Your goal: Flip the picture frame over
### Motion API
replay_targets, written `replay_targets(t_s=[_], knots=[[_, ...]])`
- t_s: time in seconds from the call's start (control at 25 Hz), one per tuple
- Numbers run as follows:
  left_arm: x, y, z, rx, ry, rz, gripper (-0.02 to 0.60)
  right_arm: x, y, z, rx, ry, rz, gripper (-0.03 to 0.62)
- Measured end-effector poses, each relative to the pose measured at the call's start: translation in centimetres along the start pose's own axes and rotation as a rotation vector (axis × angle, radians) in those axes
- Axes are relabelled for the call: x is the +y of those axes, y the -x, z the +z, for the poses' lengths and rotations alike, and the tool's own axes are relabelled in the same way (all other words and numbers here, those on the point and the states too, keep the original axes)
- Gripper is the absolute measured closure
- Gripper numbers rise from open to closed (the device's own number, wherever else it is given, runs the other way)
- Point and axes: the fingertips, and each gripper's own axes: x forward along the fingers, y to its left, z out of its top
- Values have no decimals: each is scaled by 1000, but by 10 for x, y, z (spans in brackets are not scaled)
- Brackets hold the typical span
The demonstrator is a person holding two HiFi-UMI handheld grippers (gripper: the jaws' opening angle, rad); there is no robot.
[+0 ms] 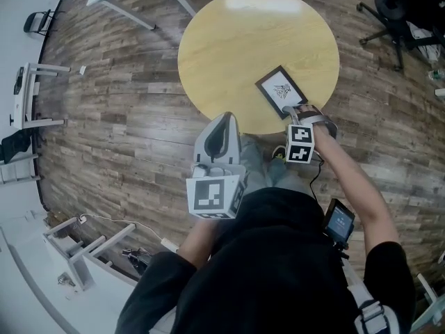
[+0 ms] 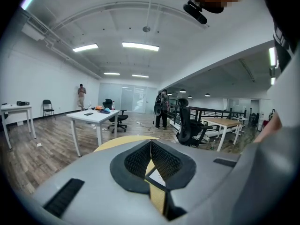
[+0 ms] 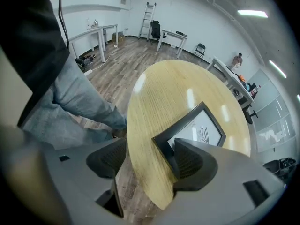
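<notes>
Right gripper (image 3: 150,158) spread wide and empty at the rim of a round, pale-yellow wood-grain table (image 3: 154,93). One ribbed black pad sits over the near corner of a flat, dark-bordered rectangular picture frame (image 3: 194,125) lying print-up; the other hangs off the table's edge, apparently placed to catch that corner for the flip. Left gripper (image 2: 151,159), pads pressed together on nothing, hangs short of the table.
</notes>
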Motion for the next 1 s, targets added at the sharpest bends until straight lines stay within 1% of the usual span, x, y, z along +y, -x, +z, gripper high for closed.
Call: replay_targets(t_s=[0.12, 0.24, 0.32, 0.36, 0.44, 0.52, 0.64, 0.76, 0.84, 0.92, 1.0], knots=[[-7, 2, -2, 6, 1, -8, 558, -2, -5, 0, 10, 49, -25, 289], [-12, 4, -6, 12, -6, -10, 558, 2, -4, 0, -11, 141, -128, 292], [-16, 5, -9, 22, -6, -18, 558, 10, -1, 0, -18, 216, -203, 336], [-17, 5, -10, 25, -3, -23, 558, 14, 1, 2, -30, 231, -224, 366], [-19, 4, -12, 32, 4, -29, 558, 20, 5, 5, -60, 216, -236, 421], [-20, 4, -14, 35, 1, -32, 558, 24, 7, 6, -69, 212, -242, 465], [-26, 5, -13, 36, -11, -42, 558, 30, 8, 7, -78, 234, -253, 479], [-28, 7, -12, 35, -11, -43, 558, 34, 14, 12, -127, 207, -241, 485], [-26, 8, -10, 32, -16, -41, 558, 30, 24, 21, -173, 166, -237, 487], [-25, 11, -8, 26, -24, -35, 558, 25, 38, 33, -244, 87, -220, 490], [-24, 13, -4, 15, -30, -29, 558, 19, 56, 46, -335, -11, -188, 491]])
